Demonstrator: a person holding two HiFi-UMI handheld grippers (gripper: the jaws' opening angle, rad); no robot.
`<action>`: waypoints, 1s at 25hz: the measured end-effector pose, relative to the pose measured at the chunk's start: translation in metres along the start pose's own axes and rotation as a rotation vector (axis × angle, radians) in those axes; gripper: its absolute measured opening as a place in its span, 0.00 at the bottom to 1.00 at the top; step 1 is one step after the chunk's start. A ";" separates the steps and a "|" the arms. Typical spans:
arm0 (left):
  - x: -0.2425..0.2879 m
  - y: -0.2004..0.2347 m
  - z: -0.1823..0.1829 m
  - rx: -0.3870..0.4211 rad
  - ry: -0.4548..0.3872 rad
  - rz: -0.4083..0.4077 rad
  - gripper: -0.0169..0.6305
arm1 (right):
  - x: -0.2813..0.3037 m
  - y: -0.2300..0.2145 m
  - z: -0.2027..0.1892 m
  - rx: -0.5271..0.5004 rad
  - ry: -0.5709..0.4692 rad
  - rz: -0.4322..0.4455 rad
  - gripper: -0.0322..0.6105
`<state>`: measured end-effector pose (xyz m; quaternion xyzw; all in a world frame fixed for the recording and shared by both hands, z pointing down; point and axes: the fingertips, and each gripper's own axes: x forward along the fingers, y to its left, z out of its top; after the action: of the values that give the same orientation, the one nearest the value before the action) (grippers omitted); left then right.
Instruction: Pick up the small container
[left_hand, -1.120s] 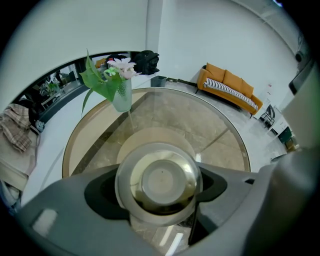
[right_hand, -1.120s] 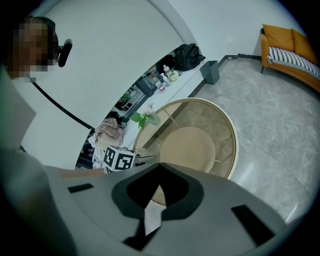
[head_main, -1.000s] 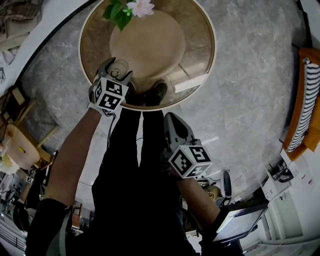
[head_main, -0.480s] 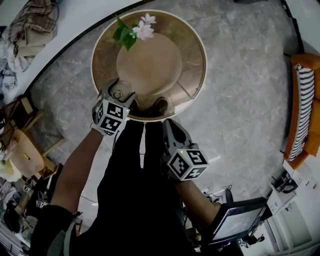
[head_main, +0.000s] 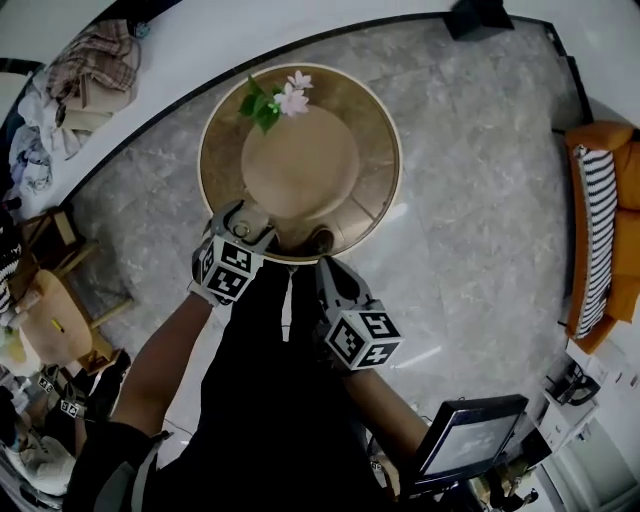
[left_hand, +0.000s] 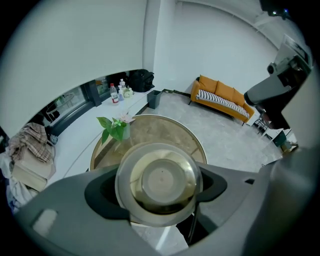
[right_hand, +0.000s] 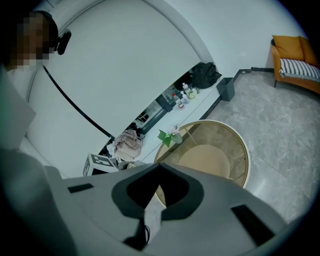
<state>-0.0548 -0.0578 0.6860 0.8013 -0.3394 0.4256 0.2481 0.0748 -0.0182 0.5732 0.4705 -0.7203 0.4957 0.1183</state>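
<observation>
Left gripper (head_main: 240, 216): jaws closed on the small container (left_hand: 159, 181), a clear round pot seen end-on, gripped on both sides. I read it as held over the near rim of the round glass tabletop (head_main: 386, 150); whether it touches the glass, I cannot tell.

Right gripper (head_main: 326, 266): jaw tips together, nothing between them. It hangs just off the tabletop's near edge, above the person's legs and beside the left gripper.

A flower sprig (head_main: 276, 99) stands at the far side of the tabletop, well apart from the container.
</observation>
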 end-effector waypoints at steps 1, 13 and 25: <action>-0.007 -0.003 0.002 -0.001 -0.012 -0.008 0.55 | -0.003 0.004 0.001 -0.005 -0.002 0.003 0.04; -0.084 -0.026 0.015 -0.007 -0.084 -0.033 0.55 | -0.033 0.032 0.008 -0.064 -0.012 0.017 0.04; -0.140 -0.066 0.027 -0.006 -0.085 -0.080 0.55 | -0.057 0.055 0.032 -0.118 -0.044 0.037 0.04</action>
<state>-0.0484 0.0132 0.5456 0.8308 -0.3187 0.3800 0.2526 0.0711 -0.0084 0.4884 0.4602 -0.7594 0.4439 0.1207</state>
